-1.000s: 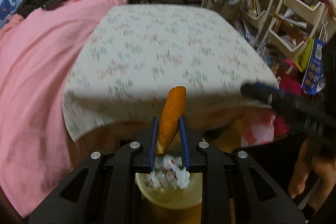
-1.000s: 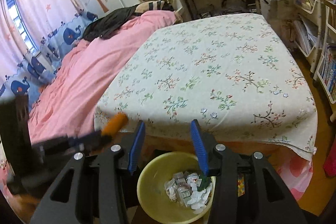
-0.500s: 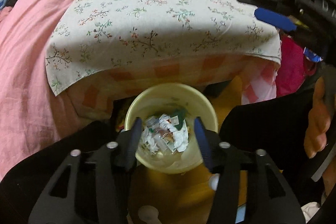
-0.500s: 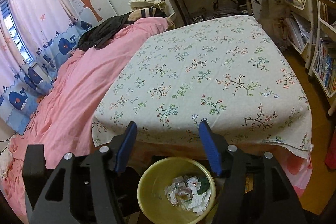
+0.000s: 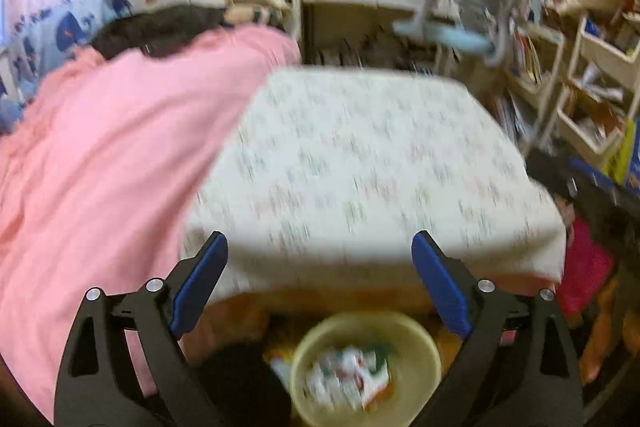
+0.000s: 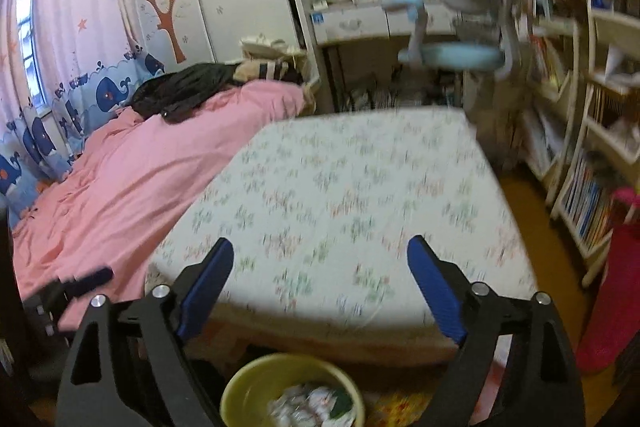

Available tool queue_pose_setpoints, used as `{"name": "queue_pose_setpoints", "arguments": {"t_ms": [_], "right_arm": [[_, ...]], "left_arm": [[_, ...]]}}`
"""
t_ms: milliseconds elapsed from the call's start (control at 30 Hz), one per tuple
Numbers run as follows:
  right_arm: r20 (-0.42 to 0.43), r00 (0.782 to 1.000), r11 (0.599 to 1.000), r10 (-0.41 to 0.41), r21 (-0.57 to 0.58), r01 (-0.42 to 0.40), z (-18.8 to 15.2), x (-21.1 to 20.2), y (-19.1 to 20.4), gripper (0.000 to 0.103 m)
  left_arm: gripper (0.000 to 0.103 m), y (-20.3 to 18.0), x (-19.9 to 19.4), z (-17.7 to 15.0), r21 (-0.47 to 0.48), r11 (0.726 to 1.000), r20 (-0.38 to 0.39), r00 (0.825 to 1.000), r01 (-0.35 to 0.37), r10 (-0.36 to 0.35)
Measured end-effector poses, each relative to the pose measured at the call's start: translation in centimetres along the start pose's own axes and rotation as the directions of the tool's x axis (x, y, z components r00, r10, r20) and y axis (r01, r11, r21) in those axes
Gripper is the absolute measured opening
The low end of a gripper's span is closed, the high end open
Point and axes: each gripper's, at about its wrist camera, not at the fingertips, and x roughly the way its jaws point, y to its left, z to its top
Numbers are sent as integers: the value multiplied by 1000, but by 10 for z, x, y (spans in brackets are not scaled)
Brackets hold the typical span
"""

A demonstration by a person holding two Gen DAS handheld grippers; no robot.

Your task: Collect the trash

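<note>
Trash, a heap of crumpled white paper scraps (image 5: 349, 375), lies in one round yellow plastic bin (image 5: 416, 341) just below both grippers. A second ago the left gripper (image 5: 320, 277) pinched an orange carrot-shaped piece; its jaws have just been opening and now stand wide and empty, so that piece has probably dropped in. The right gripper (image 6: 320, 281), also just opening, holds nothing. Ahead, one floral-clothed table (image 6: 340, 195) shows no trash.

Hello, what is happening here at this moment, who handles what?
A person holds two tongs above a yellow bin at the foot of a flowered table. The left tongs and right tongs have just been opening; nothing is between their jaws. Crumpled trash lies in the bin.
</note>
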Motion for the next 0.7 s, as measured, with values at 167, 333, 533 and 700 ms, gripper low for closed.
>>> {"name": "queue_pose_setpoints", "arguments": {"t_ms": [167, 333, 533, 700], "right_arm": [[70, 997, 998, -36, -40, 38, 28, 6, 2, 91], [145, 986, 995, -81, -54, 89, 56, 15, -2, 94], [198, 974, 991, -114, -50, 126, 72, 32, -10, 95], [198, 970, 989, -139, -16, 145, 80, 50, -18, 95]], "left_arm": [[95, 5, 2, 42, -37, 999, 132, 990, -37, 42], [95, 10, 6, 80, -75, 996, 235, 970, -47, 63], [96, 12, 24, 107, -81, 996, 281, 957, -47, 68], [96, 9, 38, 124, -66, 996, 310, 947, -63, 80]]}}
